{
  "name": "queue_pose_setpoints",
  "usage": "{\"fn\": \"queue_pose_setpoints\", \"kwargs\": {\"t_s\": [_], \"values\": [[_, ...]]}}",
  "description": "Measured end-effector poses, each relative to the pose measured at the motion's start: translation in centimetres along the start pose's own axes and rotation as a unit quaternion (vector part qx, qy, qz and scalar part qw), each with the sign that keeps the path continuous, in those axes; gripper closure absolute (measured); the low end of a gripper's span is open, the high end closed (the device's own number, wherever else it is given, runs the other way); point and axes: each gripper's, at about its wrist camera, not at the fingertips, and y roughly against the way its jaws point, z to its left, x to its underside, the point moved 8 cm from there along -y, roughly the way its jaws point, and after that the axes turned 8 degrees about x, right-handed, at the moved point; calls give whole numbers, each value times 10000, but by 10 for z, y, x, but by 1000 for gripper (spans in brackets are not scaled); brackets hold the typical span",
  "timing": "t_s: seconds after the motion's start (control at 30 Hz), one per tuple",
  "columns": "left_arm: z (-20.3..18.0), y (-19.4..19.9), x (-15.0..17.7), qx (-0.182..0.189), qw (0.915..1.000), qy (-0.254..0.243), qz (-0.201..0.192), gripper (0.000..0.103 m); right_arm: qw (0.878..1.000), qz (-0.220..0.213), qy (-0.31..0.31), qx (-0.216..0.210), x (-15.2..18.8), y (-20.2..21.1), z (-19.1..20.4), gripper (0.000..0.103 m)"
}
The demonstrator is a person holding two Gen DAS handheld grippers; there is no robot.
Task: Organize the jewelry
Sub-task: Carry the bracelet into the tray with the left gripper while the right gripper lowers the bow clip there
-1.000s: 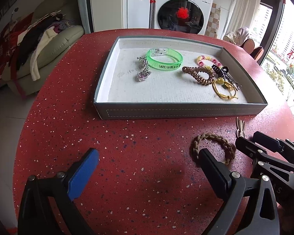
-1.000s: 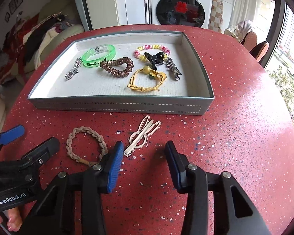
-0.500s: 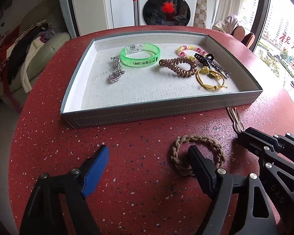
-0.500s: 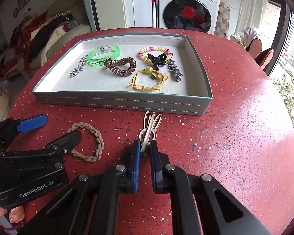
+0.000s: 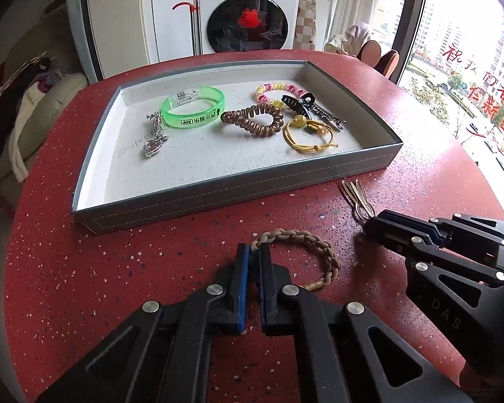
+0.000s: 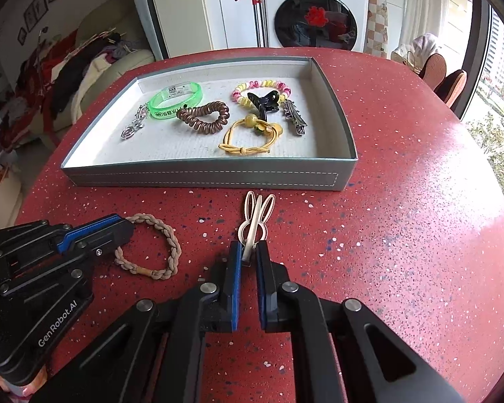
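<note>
The left tongs (image 5: 254,252) are closed on the near-left arc of the braided band (image 5: 319,248), which lies flat on the red desk (image 5: 117,268) just in front of the tray (image 5: 218,201). The right tongs (image 6: 249,252) are closed on the tail of the rabbit clip (image 6: 257,215), whose ears point at the tray's front wall and stop just short of it. Both pairs point steeply down at the desk.

The two pairs of tongs sit side by side, near each other but apart; in the left wrist view the right tongs' tip is just beside the band's right edge. The tray's front wall stands upright between both held things and the tray floor.

Inside the tray, the near strip of floor along the front wall is bare, and so is most of the left half in front of the silver charm (image 5: 153,134) and green bangle (image 5: 193,109). The far right is crowded: a brown coil tie (image 5: 252,122), a pink and yellow bead band (image 6: 262,89), a black claw clip (image 6: 263,100), a yellow cord tie (image 6: 248,134) and a metal clip (image 6: 294,117) lie touching or nearly so.

To the right of the tongs the desk is open red surface out to its curved edge. Left of the tray the desk rim is near, with a sofa (image 6: 94,77) heaped with clothes beyond. A washer (image 5: 248,16) stands behind the far rim.
</note>
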Motion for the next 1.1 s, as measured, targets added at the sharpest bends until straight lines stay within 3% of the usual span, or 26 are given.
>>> {"fn": "queue_pose_setpoints", "kwargs": {"t_s": [0.53, 1.1], "values": [[5, 50, -14, 298, 9982, 99, -510, 79, 9988, -265, -239, -324, -9, 40, -5, 94], [24, 73, -39, 205, 9962, 174, -829, 79, 9968, -514, -204, -572, -40, 60, 7, 94]]}}
